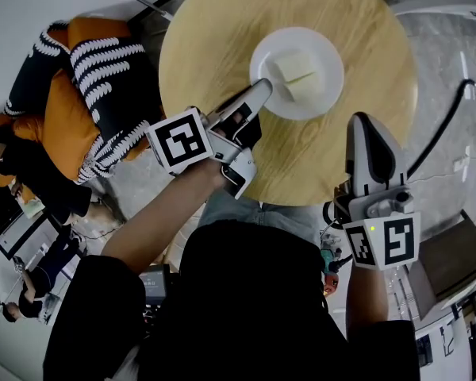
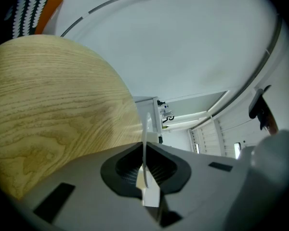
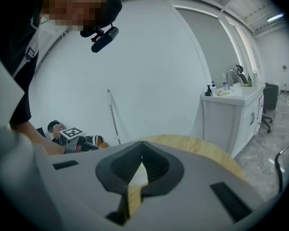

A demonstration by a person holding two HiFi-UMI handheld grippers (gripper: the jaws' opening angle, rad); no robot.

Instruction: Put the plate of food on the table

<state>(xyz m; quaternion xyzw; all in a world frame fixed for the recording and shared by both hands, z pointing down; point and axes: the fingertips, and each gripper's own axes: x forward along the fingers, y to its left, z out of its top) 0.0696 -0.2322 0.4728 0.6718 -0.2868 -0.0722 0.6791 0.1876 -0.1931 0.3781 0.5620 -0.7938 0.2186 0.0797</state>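
The left tongs (image 1: 262, 88) clamp the near rim of the white plate (image 1: 334, 68), which seems to rest on the round wooden counter (image 1: 214, 38) and carries pale food (image 1: 297, 74). The right tongs (image 1: 365, 129) hang closed and empty, well apart from the plate.

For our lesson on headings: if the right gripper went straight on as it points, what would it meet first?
Likely the wooden table, right of the plate; the right gripper might instead pass above it, as height is unclear.
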